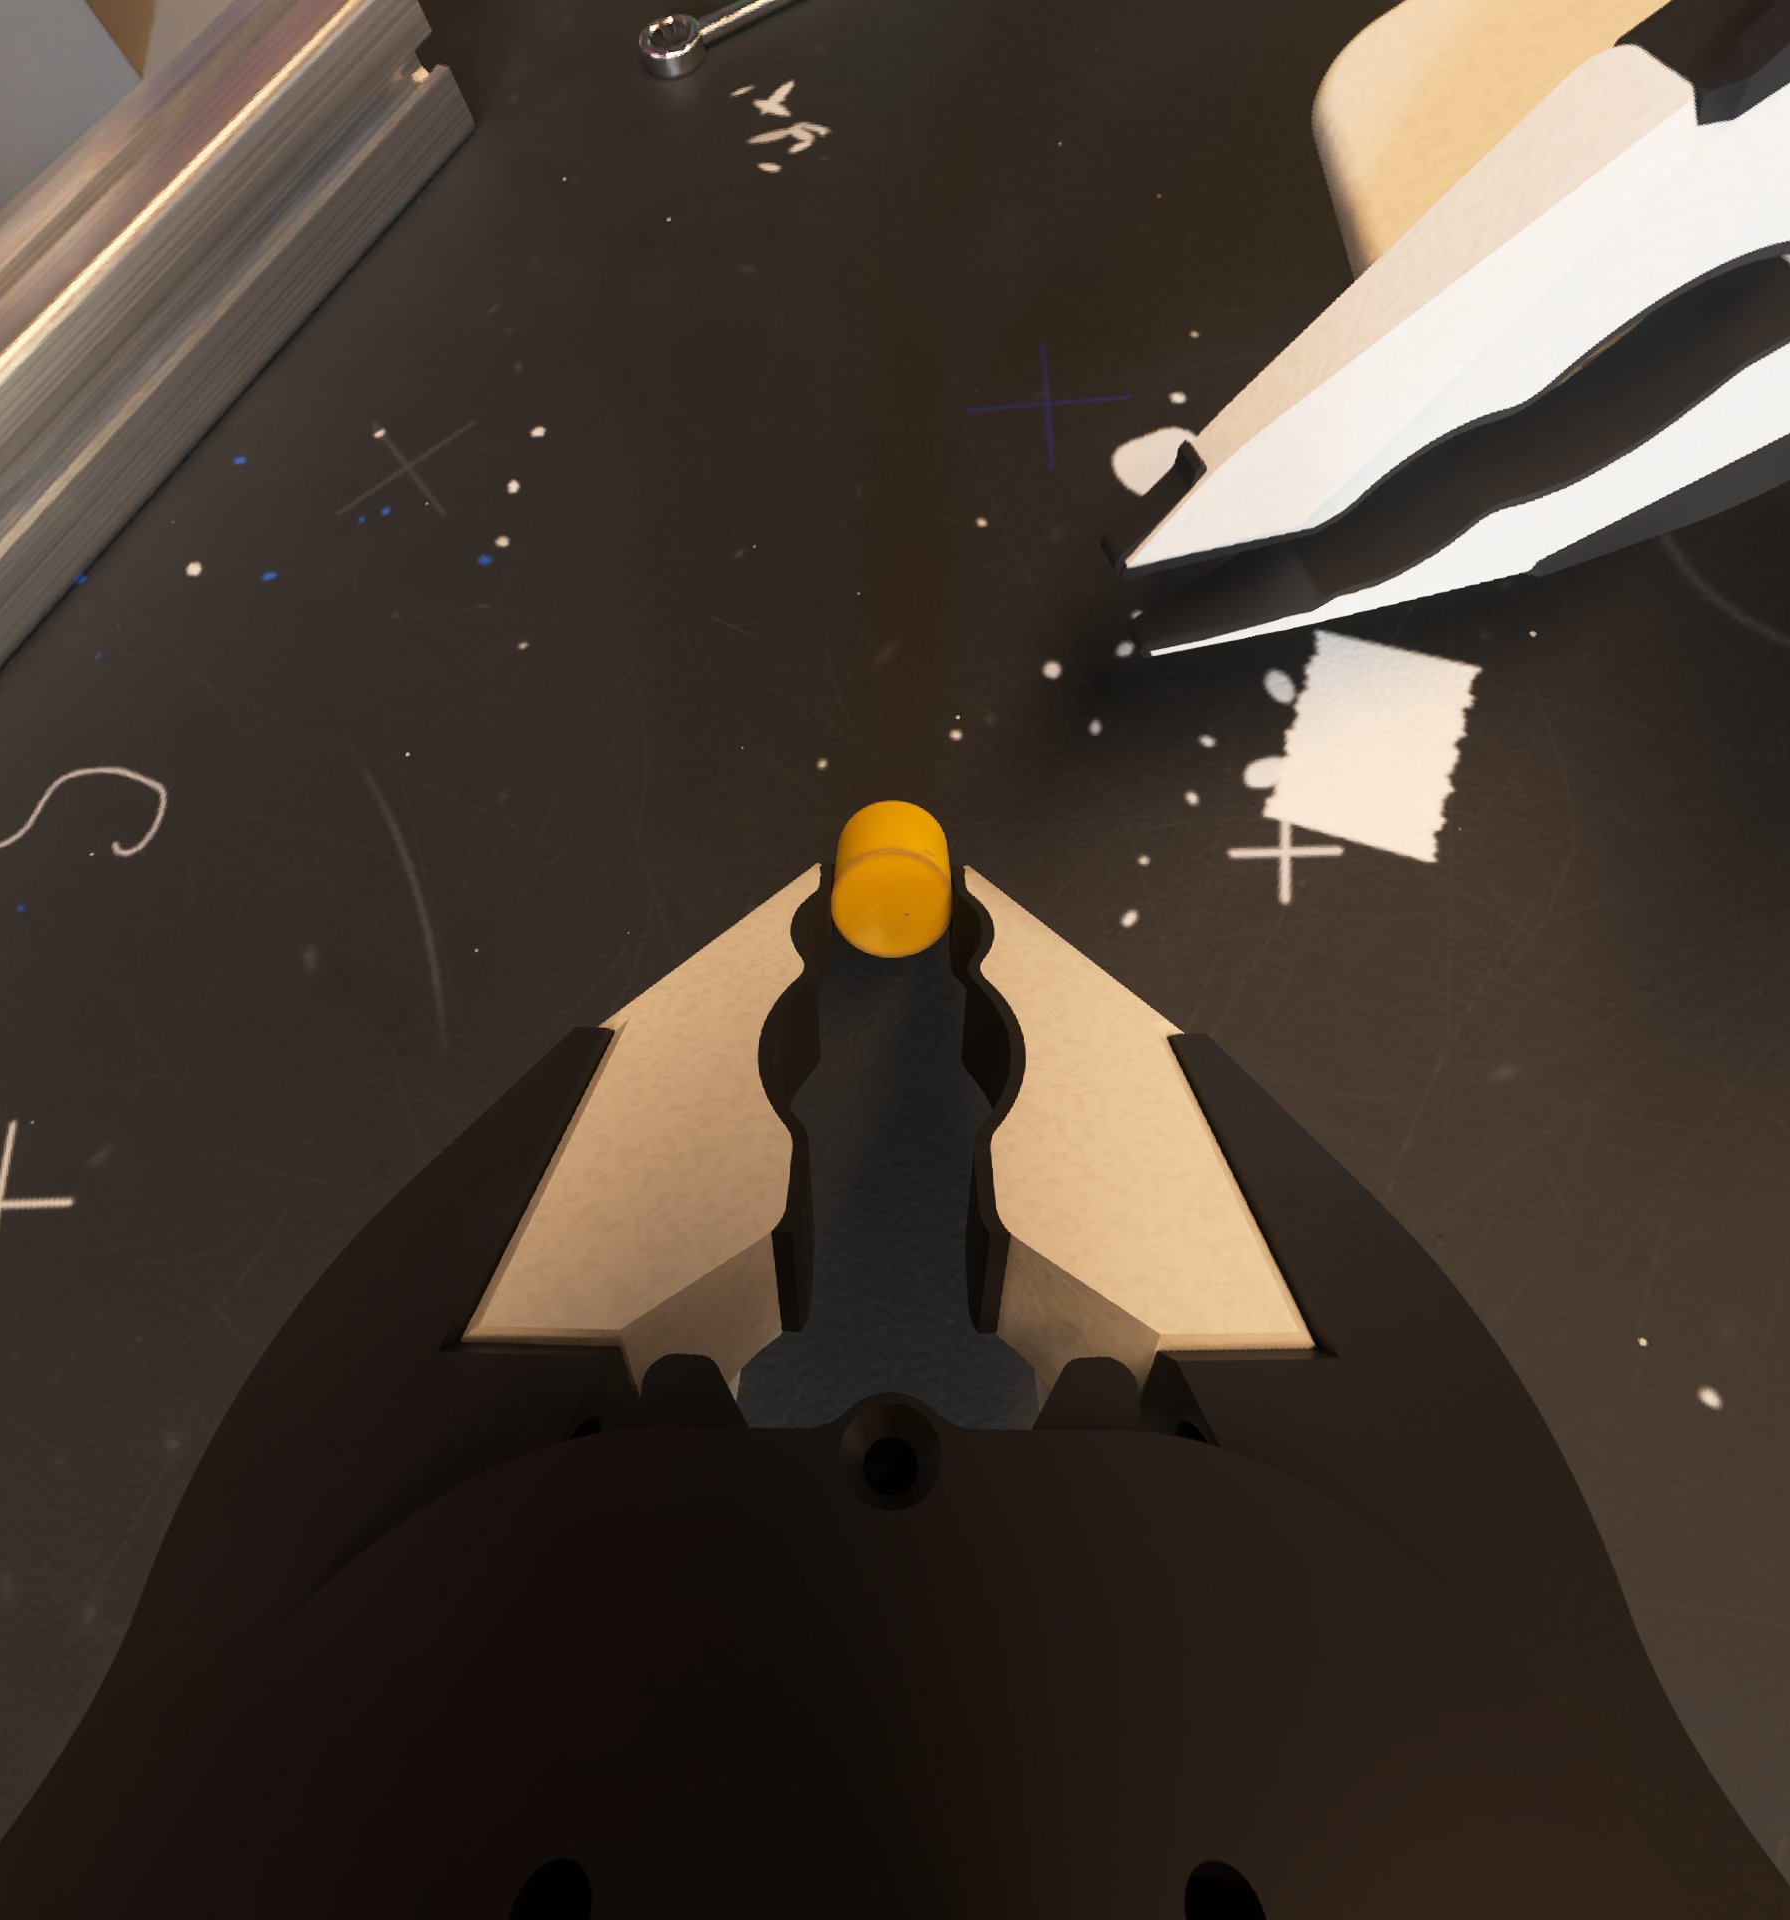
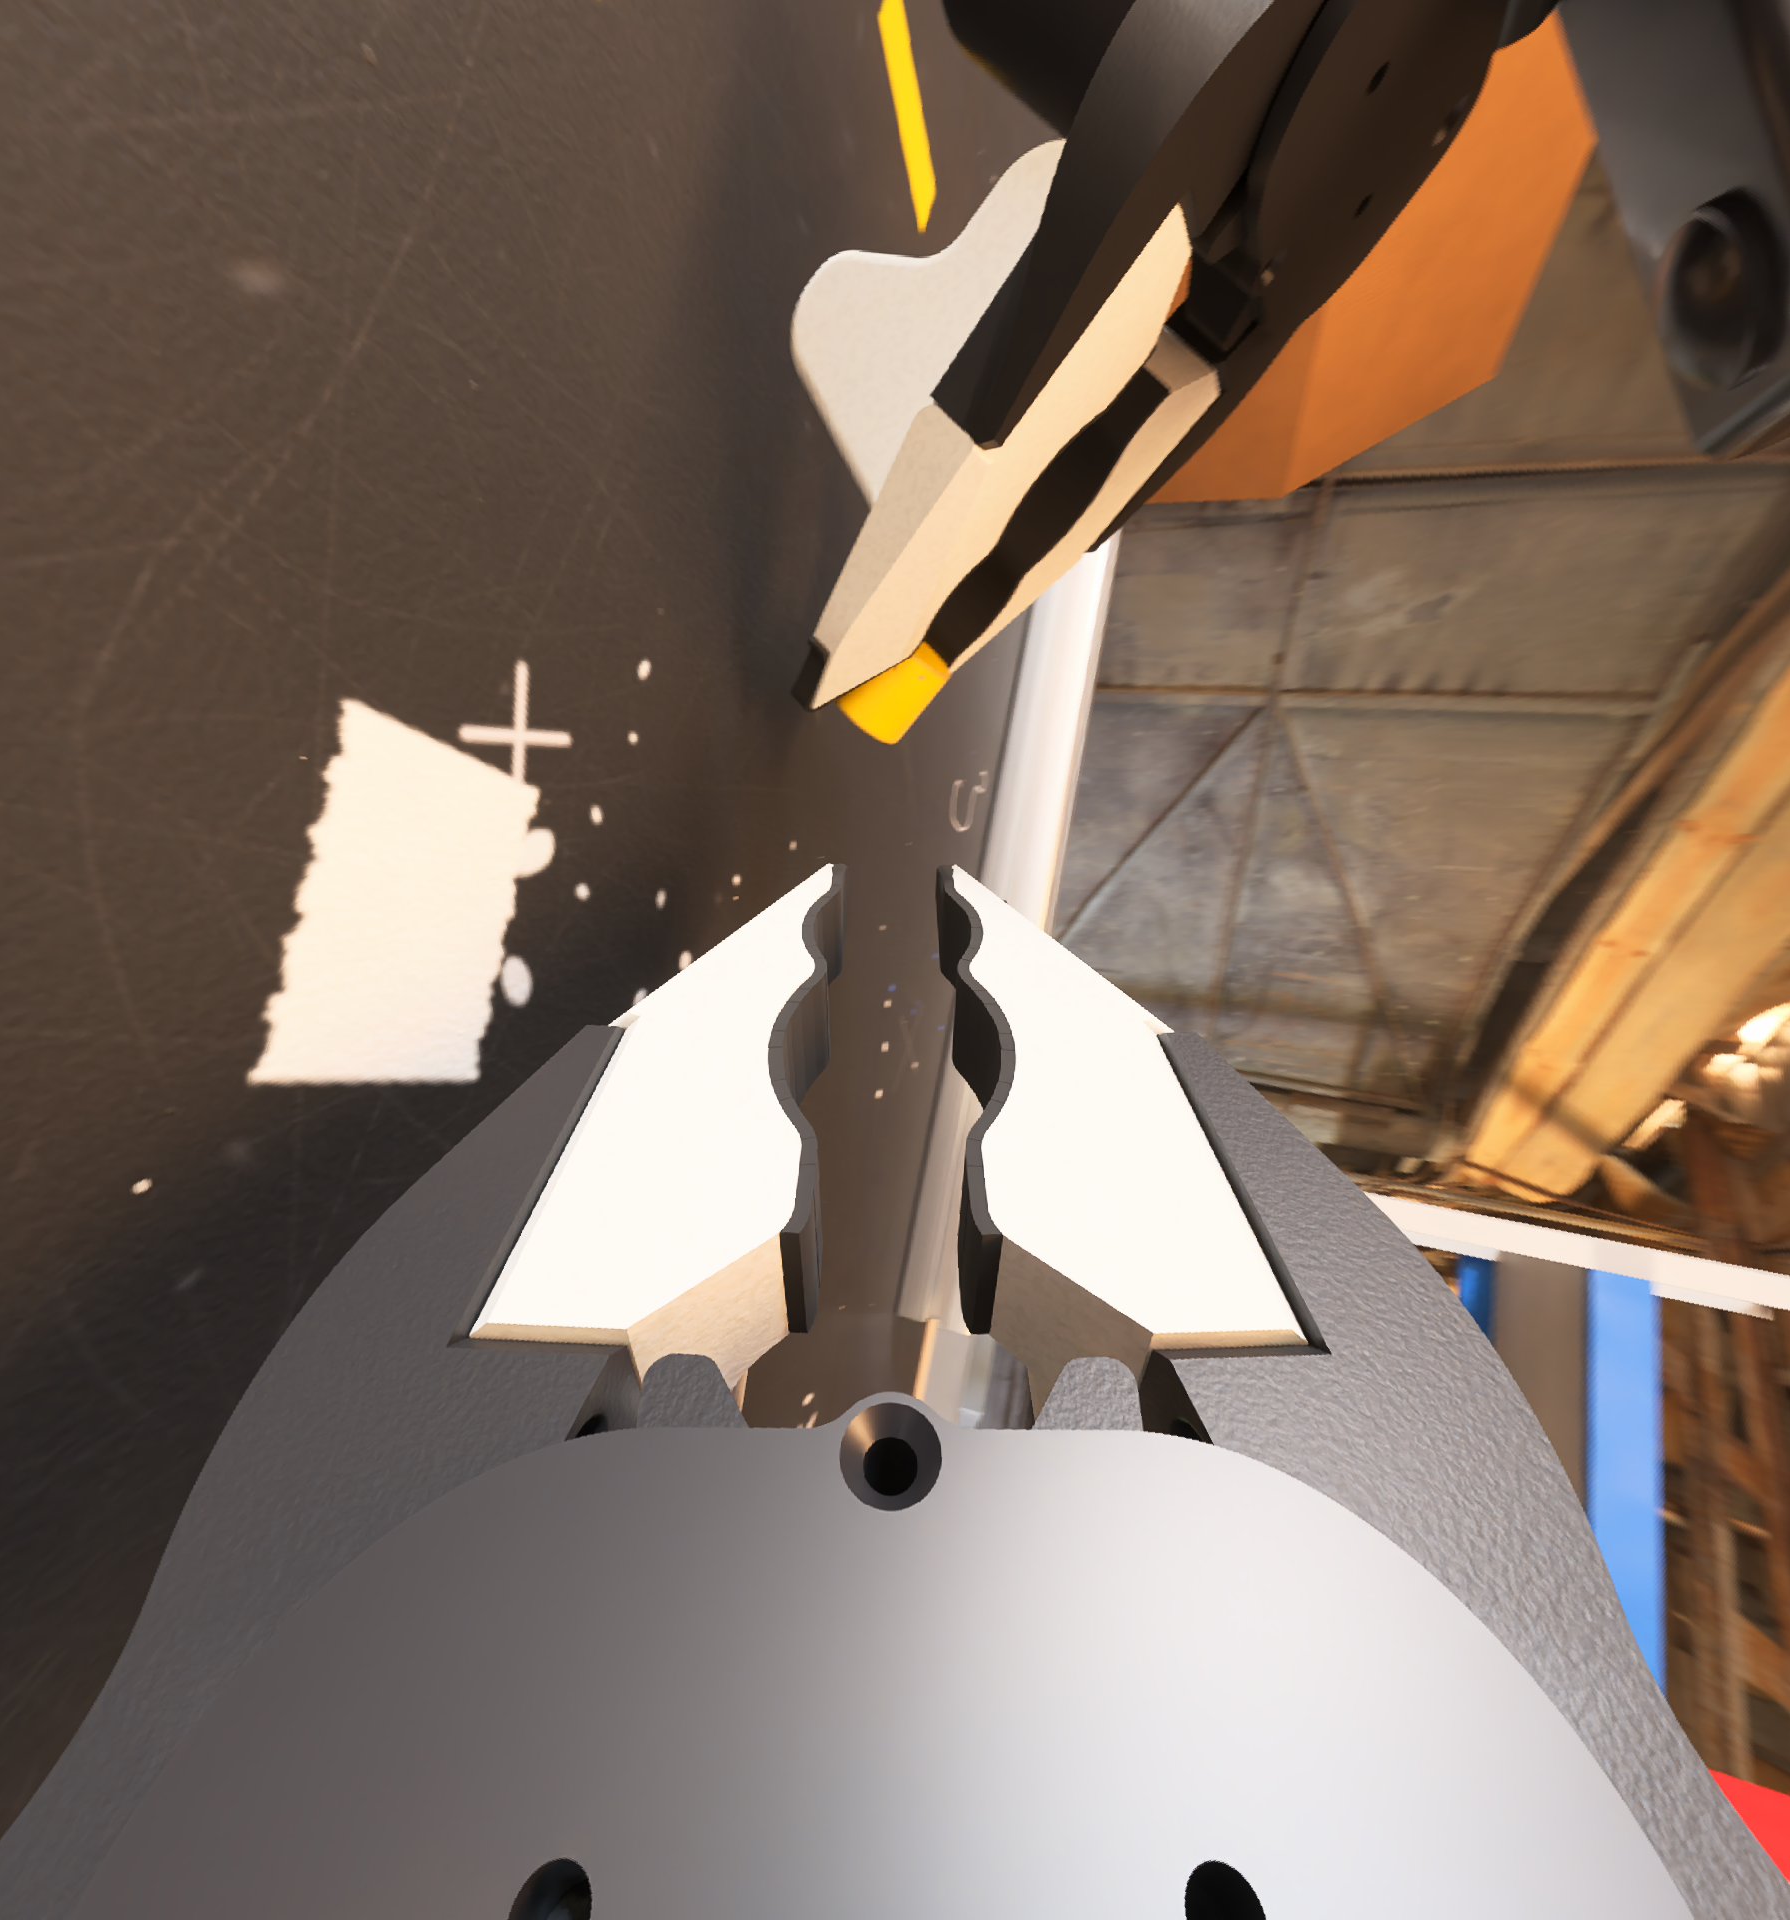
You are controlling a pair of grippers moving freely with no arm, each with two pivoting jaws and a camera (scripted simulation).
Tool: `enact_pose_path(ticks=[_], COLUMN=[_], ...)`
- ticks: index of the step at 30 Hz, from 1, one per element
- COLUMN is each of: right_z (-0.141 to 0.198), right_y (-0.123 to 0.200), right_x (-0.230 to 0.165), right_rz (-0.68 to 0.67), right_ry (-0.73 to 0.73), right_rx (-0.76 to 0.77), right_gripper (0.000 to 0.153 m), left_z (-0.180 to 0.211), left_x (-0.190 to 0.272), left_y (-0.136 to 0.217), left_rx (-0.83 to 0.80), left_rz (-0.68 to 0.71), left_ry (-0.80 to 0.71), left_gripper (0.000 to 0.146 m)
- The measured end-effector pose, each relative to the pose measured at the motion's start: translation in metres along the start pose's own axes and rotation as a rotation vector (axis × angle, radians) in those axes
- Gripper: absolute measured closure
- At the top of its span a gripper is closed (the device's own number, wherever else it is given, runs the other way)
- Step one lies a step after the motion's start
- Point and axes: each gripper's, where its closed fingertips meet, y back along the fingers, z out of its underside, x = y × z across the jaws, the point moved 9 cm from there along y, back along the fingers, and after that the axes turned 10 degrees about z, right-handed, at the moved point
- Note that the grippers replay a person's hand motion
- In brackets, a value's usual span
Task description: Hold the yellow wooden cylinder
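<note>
The yellow wooden cylinder (image 1: 889, 894) is small and short, and is clamped at the tips of my left gripper (image 1: 891, 875), which is shut on it just above the dark tabletop (image 1: 662, 675). In the right wrist view the left gripper (image 2: 875, 694) slants down from the top with the cylinder (image 2: 893, 698) sticking out of its tips. My right gripper (image 2: 891, 875) has white fingers with a narrow gap and nothing between them. It hangs to the right of the cylinder, and in the left wrist view it (image 1: 1130, 603) points in from the upper right.
A long aluminium profile (image 1: 143, 312) lies along the left edge. A steel wrench (image 1: 675, 42) lies at the far side. A cream block (image 1: 1410, 156) sits behind the right gripper. A white paint patch (image 1: 1369, 748) marks the table. An orange box (image 2: 1390, 312) stands behind the left gripper.
</note>
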Motion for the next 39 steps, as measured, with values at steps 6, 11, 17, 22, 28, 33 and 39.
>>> enact_pose_path(ticks=[6,11,17,22,28,33,39], right_z=[0.000,0.009,0.011,-0.007,-0.009,-0.006,0.003], right_y=[0.000,-0.006,0.000,0.002,-0.001,-0.002,-0.006], right_x=[0.009,0.014,0.026,0.016,0.013,0.017,0.025], right_rz=[-0.252,-0.587,-0.497,-0.360,-0.301,-0.348,-0.551], right_ry=[-0.255,-0.749,-0.769,-0.452,-0.387,-0.491,-0.891], right_rx=[-0.056,-0.168,-0.052,-0.015,-0.031,-0.048,-0.082], right_gripper=[0.139,0.139,0.130,0.124,0.137,0.138,0.140], left_z=[0.000,-0.001,0.000,0.000,0.001,0.001,0.000], left_x=[0.000,0.002,0.003,0.003,0.002,0.003,0.005], left_y=[0.000,-0.001,-0.002,-0.002,-0.002,-0.002,-0.004], left_rx=[0.001,0.005,-0.009,-0.008,-0.009,-0.014,-0.015], left_rz=[-0.006,0.000,-0.007,-0.003,-0.003,-0.011,0.001], left_ry=[-0.010,-0.028,-0.042,-0.042,-0.039,-0.058,-0.074], left_gripper=[0.125,0.125,0.125,0.125,0.125,0.125,0.125])
